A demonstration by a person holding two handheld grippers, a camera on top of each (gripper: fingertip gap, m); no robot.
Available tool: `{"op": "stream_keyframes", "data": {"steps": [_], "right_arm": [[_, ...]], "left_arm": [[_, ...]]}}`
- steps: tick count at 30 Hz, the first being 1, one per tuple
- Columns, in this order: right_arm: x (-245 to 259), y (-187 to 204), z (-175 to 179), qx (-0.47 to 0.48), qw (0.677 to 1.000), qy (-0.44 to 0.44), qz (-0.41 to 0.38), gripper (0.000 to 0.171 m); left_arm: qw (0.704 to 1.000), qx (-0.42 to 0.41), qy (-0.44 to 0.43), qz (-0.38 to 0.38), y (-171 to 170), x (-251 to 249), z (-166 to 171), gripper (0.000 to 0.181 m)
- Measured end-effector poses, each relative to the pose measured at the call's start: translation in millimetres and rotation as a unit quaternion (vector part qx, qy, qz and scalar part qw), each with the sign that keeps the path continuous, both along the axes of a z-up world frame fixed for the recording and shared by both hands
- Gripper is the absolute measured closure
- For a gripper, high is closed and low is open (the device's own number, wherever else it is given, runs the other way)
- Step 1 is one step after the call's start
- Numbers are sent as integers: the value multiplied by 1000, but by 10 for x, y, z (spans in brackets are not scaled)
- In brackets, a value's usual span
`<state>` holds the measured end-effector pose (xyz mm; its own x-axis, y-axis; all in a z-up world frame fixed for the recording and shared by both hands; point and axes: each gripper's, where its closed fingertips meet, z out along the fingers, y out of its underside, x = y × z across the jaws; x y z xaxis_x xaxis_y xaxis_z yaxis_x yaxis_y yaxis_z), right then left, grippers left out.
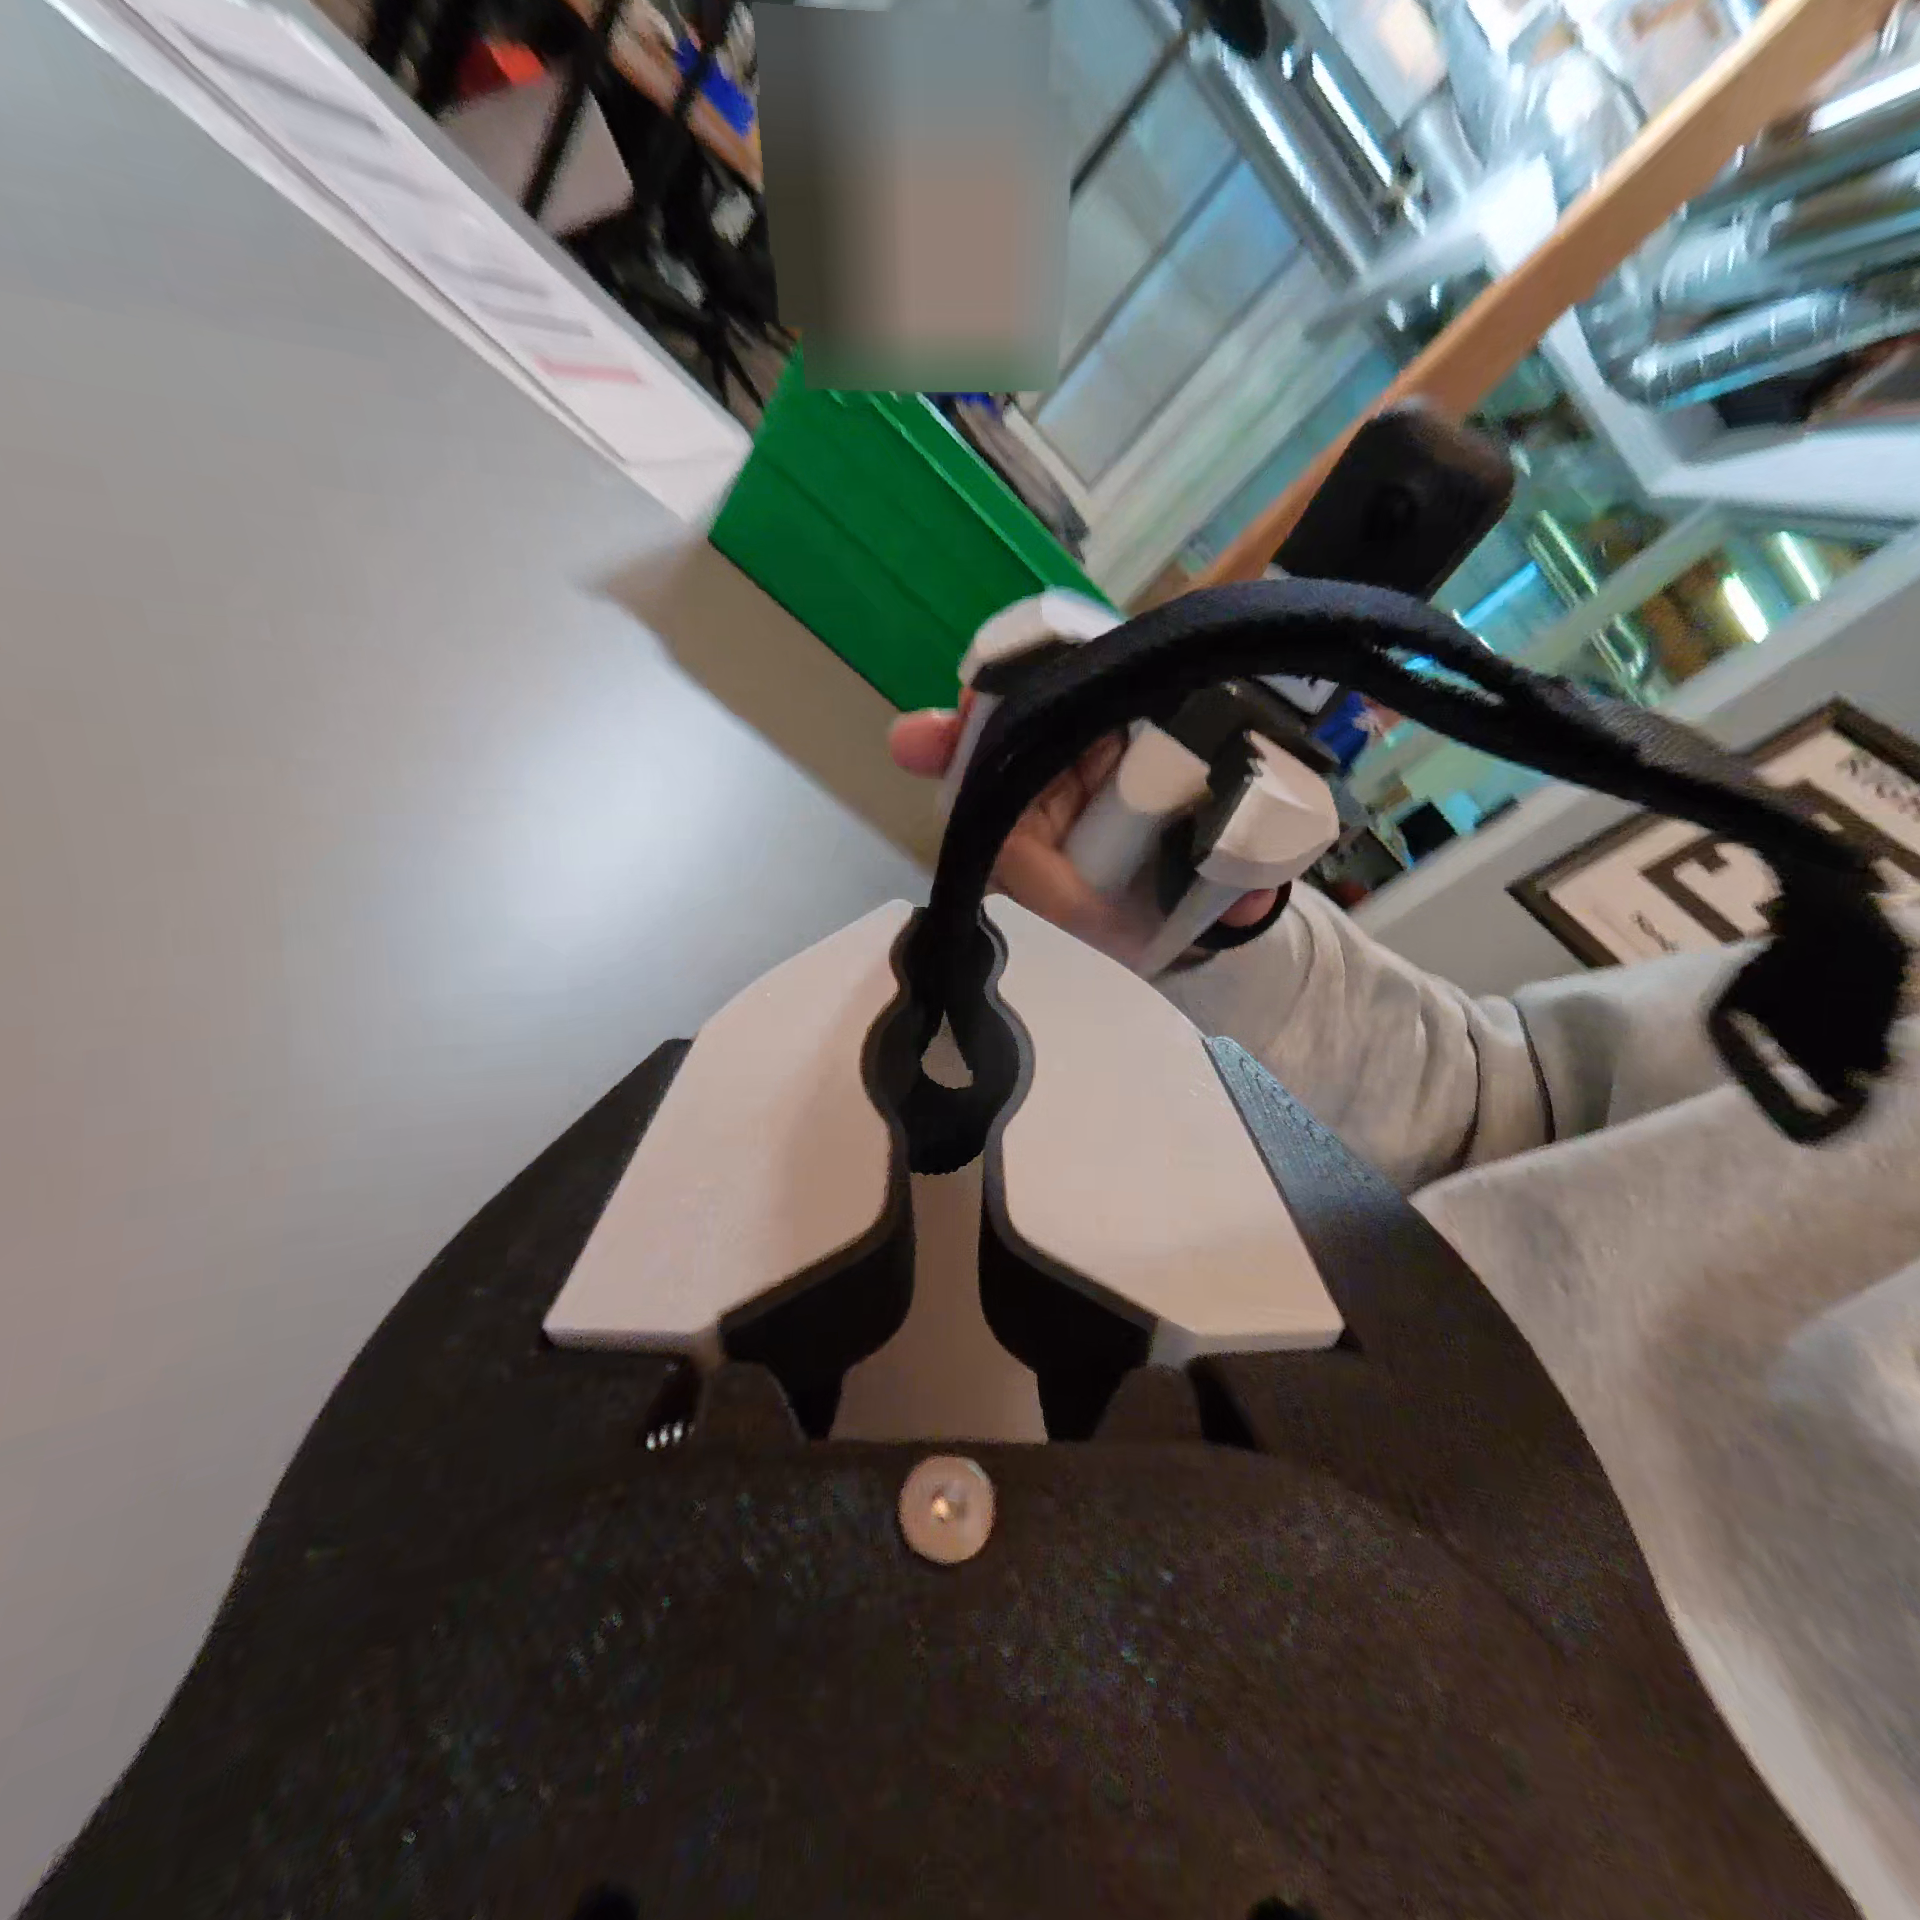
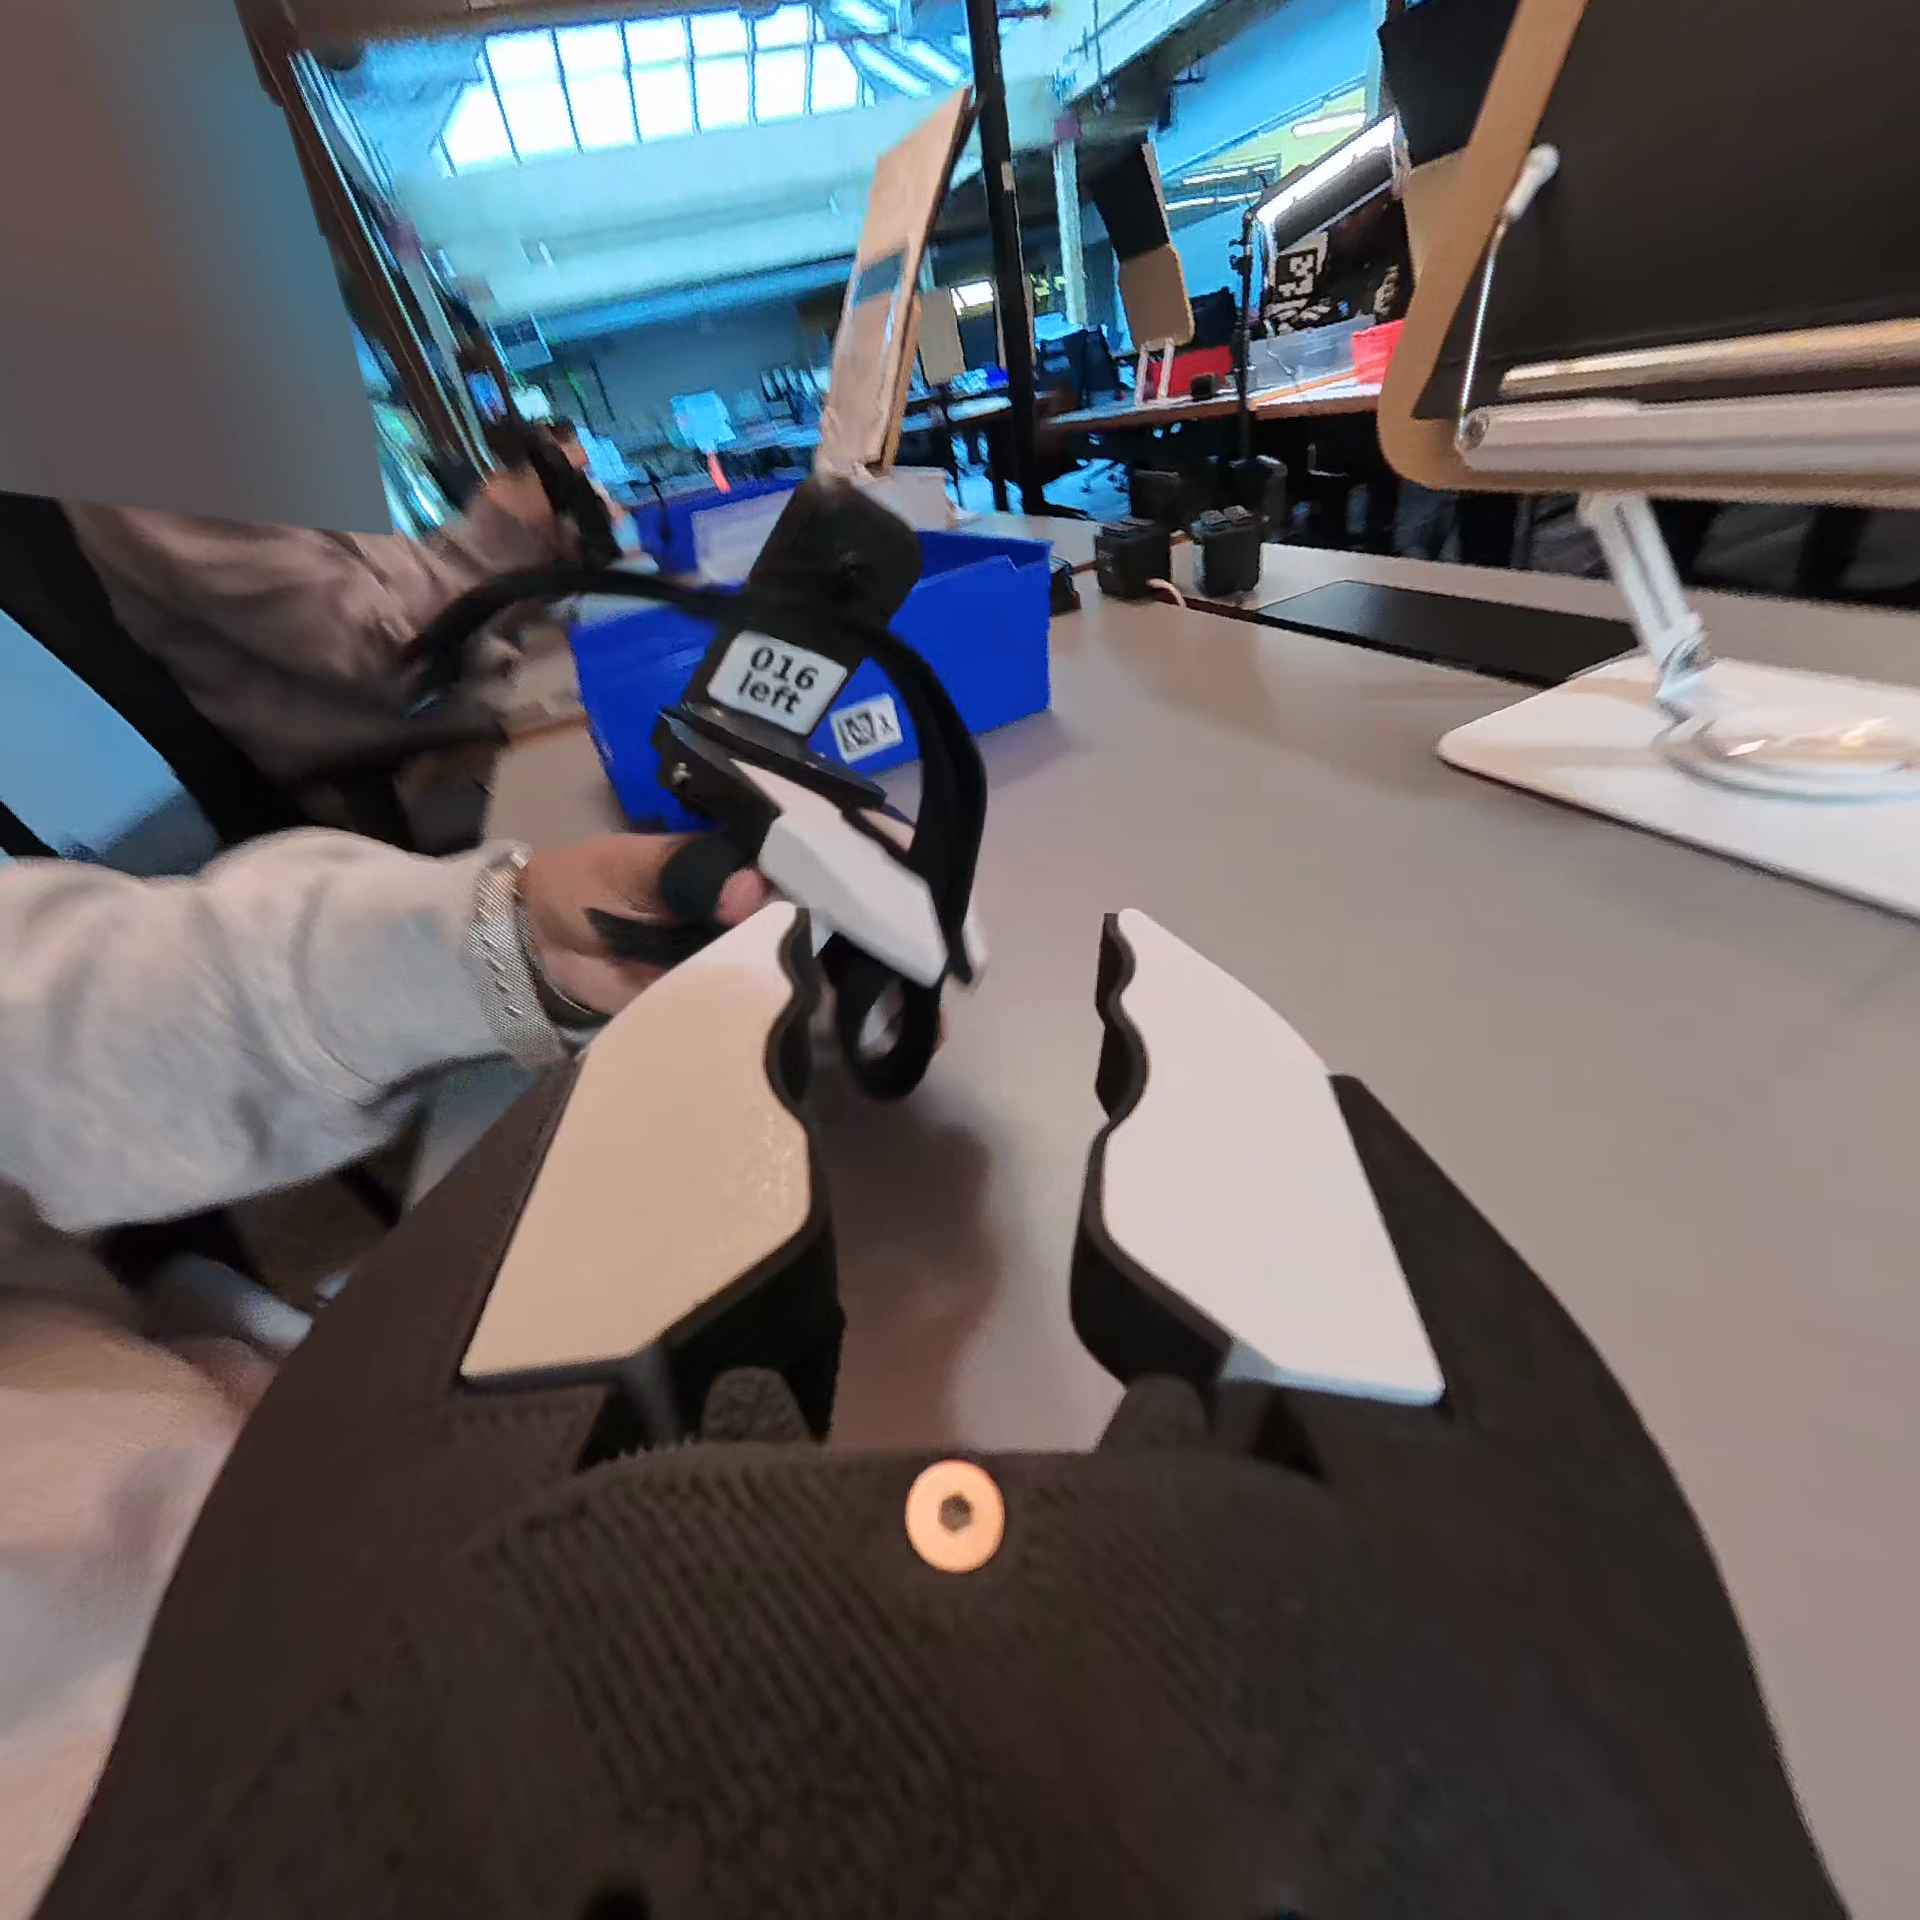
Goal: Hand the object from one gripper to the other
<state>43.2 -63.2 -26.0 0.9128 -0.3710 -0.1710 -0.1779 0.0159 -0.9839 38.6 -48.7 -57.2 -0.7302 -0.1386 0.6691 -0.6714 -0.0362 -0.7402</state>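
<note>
- Strap (image 1: 1299, 665) of black fabric is the thing being passed; the left gripper (image 1: 943, 997) has its jaws closed on one end, where the strap folds into a small loop sitting in the scalloped notch between the white fingers (image 1: 769, 1122).
- Pinching it at the folded end, I judge, leaves the long free part hanging out in the air, so the other gripper has plenty of bare strap to take.
- From that grip the strap arches up and over, then droops to the right, ending in a black plastic buckle (image 1: 1782, 1081) near the person's grey sleeve (image 1: 1382, 1039).
- It looks soft and limp, with fuzzy edges like hook-and-loop tape; it seems doubled along part of its length, and it bends under its own weight.
- The right gripper (image 2: 951, 945) has its jaws wide apart and holds nothing; the grey table (image 2: 1351, 935) shows between them.
- In the right wrist view the left gripper hangs just ahead, tilted downward above the table, with the looped end of the strap poking below its tips, just inside the right gripper's left finger.
- That open, facing stance suggests the right gripper is lined up to receive, and the handover is not yet made.
- A blue bin (image 2: 966, 644) and a monitor stand (image 2: 1683, 748) sit farther back, well apart from the exchange.
</note>
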Motion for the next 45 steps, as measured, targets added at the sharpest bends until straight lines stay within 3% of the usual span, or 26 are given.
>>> {"op": "stream_keyframes", "data": {"steps": [8,12,15,19,24,30,34,39,45], "right_arm": [[-114,114,10,-61,990,-123,-17,128],[-214,94,175,-54,977,-205,-31,149],[-256,97,209,-47,976,-211,-29,165],[-247,95,215,-31,983,-181,-20,165],[-164,13,230,1,992,-120,-26,166],[-165,74,35,38,995,73,59,165],[-223,125,-14,38,988,119,89,165],[-311,232,-213,-6,980,164,117,165],[-417,327,-348,-36,970,192,143,165]], "left_arm": [[993,35,21,-109,-310,-406,-180,175],[990,10,39,-134,-379,-510,-123,173],[989,7,43,-140,-383,-528,-126,170],[991,16,32,-129,-375,-500,-141,162],[995,32,15,-95,-362,-408,-170,127],[998,18,-7,-52,-287,-263,-80,104],[997,-40,-69,9,-153,-119,229,107],[982,-62,-170,60,-29,-103,505,130],[963,-74,-240,92,23,-158,716,146]]}}
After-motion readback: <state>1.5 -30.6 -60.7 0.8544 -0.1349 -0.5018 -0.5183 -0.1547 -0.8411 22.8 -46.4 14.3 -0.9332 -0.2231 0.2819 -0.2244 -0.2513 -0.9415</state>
